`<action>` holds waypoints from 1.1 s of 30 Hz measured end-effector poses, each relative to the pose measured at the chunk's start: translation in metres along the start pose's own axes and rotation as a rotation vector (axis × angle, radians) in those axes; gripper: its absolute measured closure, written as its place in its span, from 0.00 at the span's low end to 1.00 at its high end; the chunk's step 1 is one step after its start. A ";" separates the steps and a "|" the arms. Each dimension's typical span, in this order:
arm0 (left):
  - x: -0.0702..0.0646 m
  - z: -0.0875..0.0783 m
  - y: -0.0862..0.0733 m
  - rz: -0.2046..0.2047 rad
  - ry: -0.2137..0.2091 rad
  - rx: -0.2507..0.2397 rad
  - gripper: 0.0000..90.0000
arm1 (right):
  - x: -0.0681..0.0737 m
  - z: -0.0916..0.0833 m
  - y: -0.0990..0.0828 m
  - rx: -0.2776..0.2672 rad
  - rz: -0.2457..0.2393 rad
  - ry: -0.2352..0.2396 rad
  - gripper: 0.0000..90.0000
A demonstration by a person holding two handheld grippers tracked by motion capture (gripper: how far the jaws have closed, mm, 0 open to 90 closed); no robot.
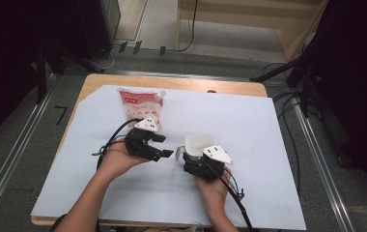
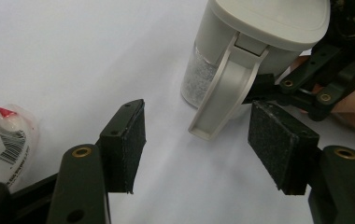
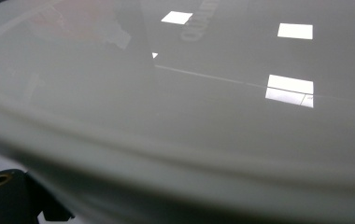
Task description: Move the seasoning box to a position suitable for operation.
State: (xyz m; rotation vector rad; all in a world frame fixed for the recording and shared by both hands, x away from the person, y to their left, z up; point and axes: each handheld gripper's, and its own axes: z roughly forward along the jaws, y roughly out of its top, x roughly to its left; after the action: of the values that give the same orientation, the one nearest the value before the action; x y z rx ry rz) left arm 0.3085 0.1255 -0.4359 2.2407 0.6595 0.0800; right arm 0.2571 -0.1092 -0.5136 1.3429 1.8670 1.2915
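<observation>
One bench (image 1: 268, 145) covered in a white sheet, one pink printed pouch (image 1: 141, 103) lying flat at the back. Nearer, one glossy off-white lidded container (image 1: 198, 144) stands in front of the right gripper (image 1: 202, 160), whose fingers hug its sides. The left gripper view adds clear walls, white granules inside and a flipped-down handle (image 2: 222, 100). Left gripper (image 2: 203, 140) fingers spread, empty, beside that handle.

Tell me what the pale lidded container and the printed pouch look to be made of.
The pale grey lidded container: glossy moulded plastic, judging by its smooth sheen; its lower body looks clear, with white granules showing through. The pink-and-white printed pouch: probably thin flexible plastic film, shiny and slightly crinkled.
</observation>
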 end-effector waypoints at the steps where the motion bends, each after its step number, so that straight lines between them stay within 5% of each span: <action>1: 0.000 0.000 0.000 0.000 0.000 0.000 0.42 | 0.000 0.000 0.000 0.000 0.000 0.000 0.09; 14: 0.002 0.000 0.000 -0.006 0.001 0.004 0.42 | -0.006 -0.028 -0.003 0.116 -0.093 0.063 0.09; 22: 0.003 0.000 -0.001 -0.013 0.000 0.005 0.44 | -0.015 -0.043 0.003 0.157 -0.097 0.139 0.12; 23: 0.004 0.000 -0.001 -0.014 0.004 0.006 0.44 | -0.020 -0.048 0.006 0.178 -0.146 0.170 0.18; 26: 0.004 0.001 -0.002 0.002 0.005 0.000 0.45 | -0.029 -0.058 0.009 0.200 -0.193 0.190 0.23; 33: 0.002 0.003 -0.003 0.028 -0.018 0.023 0.52 | -0.053 -0.069 0.016 0.216 -0.183 0.289 0.48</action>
State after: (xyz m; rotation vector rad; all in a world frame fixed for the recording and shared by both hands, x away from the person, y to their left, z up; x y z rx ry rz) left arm 0.3100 0.1264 -0.4407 2.2701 0.6226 0.0665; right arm 0.2291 -0.1847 -0.4762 1.0983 2.3247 1.2711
